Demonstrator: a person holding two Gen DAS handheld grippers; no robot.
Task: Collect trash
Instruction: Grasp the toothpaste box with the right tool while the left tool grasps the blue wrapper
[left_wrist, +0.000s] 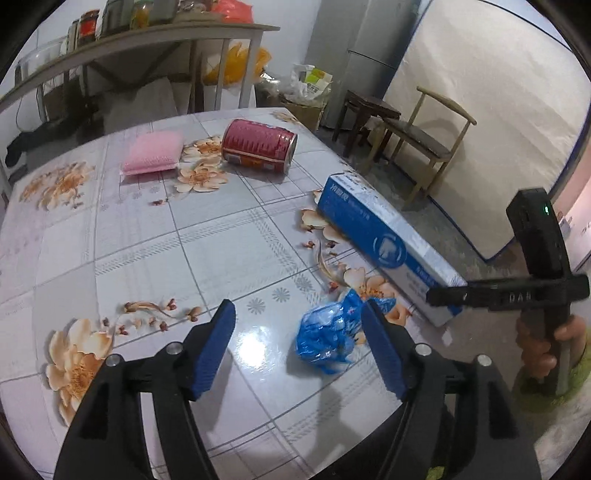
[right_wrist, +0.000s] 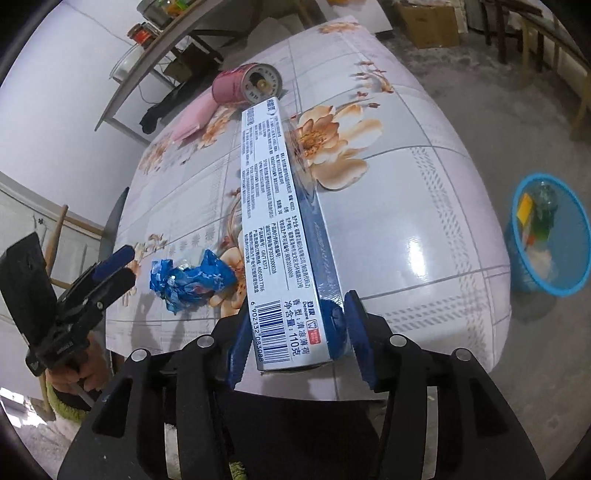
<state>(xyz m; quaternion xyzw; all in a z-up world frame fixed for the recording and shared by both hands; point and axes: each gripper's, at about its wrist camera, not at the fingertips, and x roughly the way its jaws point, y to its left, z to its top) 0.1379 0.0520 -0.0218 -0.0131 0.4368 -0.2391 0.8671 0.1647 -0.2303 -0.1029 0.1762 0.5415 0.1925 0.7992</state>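
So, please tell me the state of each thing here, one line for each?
Left gripper: open, wrapper between its fingers, not pressed.
Right gripper: open around the box end.
Blue wrapper: crumpled, on the table.
Toothpaste box: lying flat.
Red can: lying on its side.
Pink sponge: lying flat.
Blue basin: on the floor, trash inside.

A crumpled blue wrapper (left_wrist: 327, 338) lies on the table just beside a long blue-and-white toothpaste box (right_wrist: 280, 236).

Both wrist views close, angled down over table (left_wrist: 155, 236); both share crumpled blue wrapper (left_wrist: 328, 332).
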